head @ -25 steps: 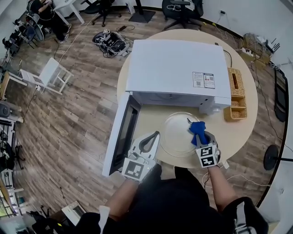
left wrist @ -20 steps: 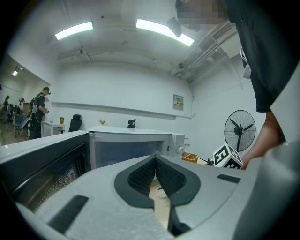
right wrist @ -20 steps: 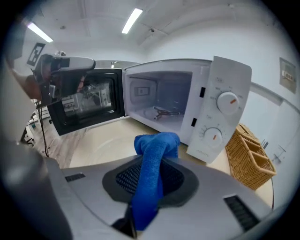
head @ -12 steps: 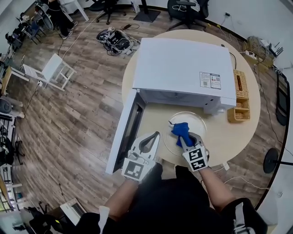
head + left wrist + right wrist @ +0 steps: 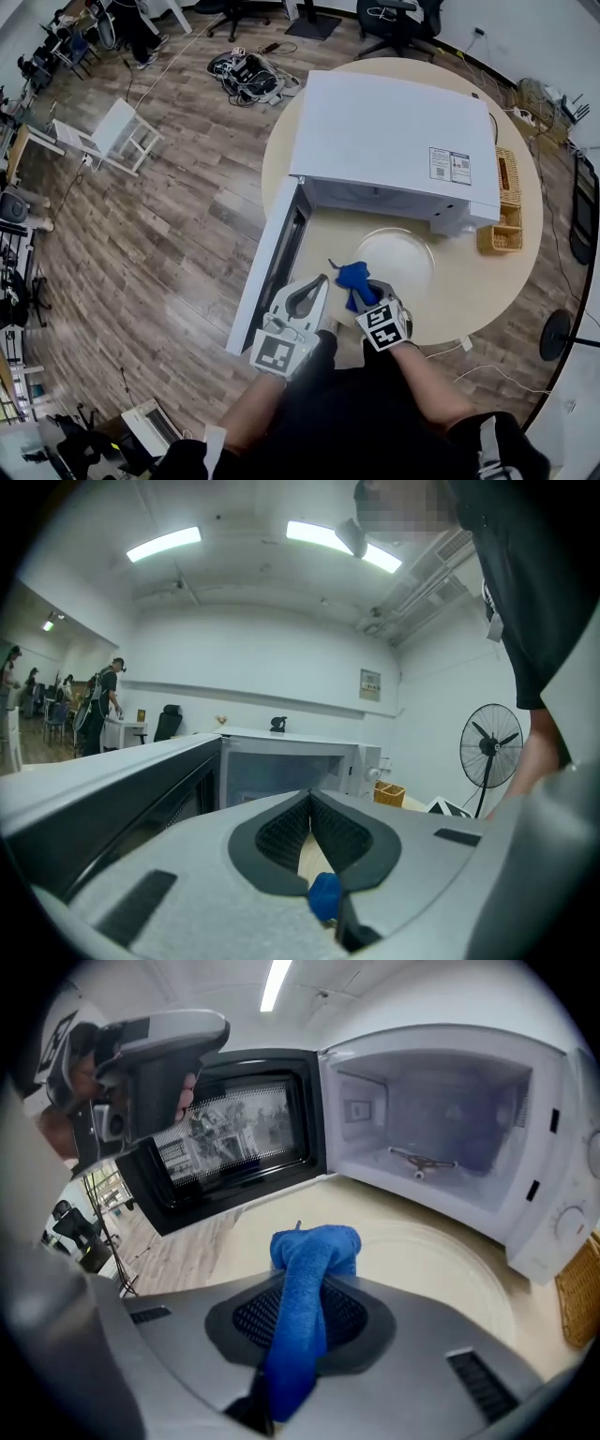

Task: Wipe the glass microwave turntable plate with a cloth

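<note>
The blue cloth (image 5: 314, 1251) is clamped between the closed jaws of the right hand-held gripper (image 5: 311, 1283). A bunched wad is left to stick out past the tips, so that fabric rather than plastic meets the glass. The glass turntable plate (image 5: 412, 246) is laid flat on the surface (image 5: 469, 281), just in front of the microwave (image 5: 394, 141). Out here it can be reached from above more easily than inside the cavity. In the head view the wad is seen at roughly the plate's 8 o'clock rim. Whether it is pressed onto the glass cannot be told.

The microwave door (image 5: 272, 272) is swung wide toward 7 o'clock, and the bare drive hub is visible inside. The left hand-held gripper (image 5: 310, 799) is held at 9 o'clock of the right one, off the plate. Its jaws are brought together on nothing, and it seems to be kept clear of the wiping path. The plate is not steadied by it, so some sliding under the cloth may be expected.
</note>
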`<control>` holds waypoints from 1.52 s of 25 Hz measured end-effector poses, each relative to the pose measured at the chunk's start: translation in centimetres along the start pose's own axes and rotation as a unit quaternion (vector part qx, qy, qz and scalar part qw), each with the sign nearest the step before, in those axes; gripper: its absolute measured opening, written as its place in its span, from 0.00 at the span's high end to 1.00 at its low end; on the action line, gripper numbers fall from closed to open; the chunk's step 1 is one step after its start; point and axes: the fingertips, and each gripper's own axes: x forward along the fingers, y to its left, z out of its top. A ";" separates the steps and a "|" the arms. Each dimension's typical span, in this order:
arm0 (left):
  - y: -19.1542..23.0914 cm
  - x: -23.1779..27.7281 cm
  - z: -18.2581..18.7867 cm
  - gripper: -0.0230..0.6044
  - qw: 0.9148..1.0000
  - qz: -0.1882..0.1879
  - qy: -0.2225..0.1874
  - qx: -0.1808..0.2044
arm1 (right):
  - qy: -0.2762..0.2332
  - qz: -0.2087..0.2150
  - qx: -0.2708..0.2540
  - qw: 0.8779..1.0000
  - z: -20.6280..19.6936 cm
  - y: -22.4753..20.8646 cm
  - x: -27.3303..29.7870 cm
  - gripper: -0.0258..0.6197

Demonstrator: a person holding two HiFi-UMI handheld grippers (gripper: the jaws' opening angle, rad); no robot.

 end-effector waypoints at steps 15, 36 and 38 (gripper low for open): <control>-1.0 0.4 -1.4 0.95 1.000 -0.021 0.009 -0.015 | 0.044 -0.036 -0.099 0.993 -1.7 0.2 0.2 0.86; -4.4 2.6 -0.3 0.95 0.998 -0.056 0.008 0.006 | 0.055 -0.107 -0.031 0.992 -7.8 -6.8 -6.2 0.85; -4.7 2.9 -0.1 0.95 0.998 -0.062 0.001 0.017 | 0.058 -0.120 -0.027 0.991 -8.4 -7.8 -6.8 0.85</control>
